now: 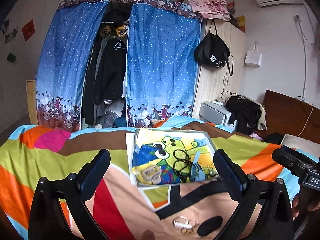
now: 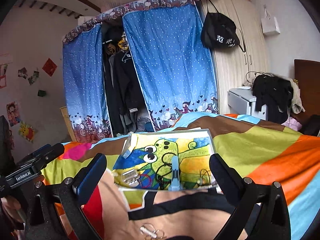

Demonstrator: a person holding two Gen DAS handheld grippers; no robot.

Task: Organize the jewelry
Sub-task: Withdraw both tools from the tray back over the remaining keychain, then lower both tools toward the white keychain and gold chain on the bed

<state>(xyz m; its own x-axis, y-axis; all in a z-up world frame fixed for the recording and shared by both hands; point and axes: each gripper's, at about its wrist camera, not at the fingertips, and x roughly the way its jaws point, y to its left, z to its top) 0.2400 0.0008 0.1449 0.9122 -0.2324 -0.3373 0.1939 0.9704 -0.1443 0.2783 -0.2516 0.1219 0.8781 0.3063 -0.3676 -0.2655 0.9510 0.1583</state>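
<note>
Right wrist: "GenRobot.AI" on left tongs

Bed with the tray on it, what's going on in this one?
A person holds two grippers above a colourful bedspread. The left gripper and right gripper are both open and hold nothing. Ahead lies a shallow tray lined with a cartoon cloth, holding a black cord necklace, a red bangle and a blue clip. A cluster of rings lies loose on the bedspread, nearer the grippers.
</note>
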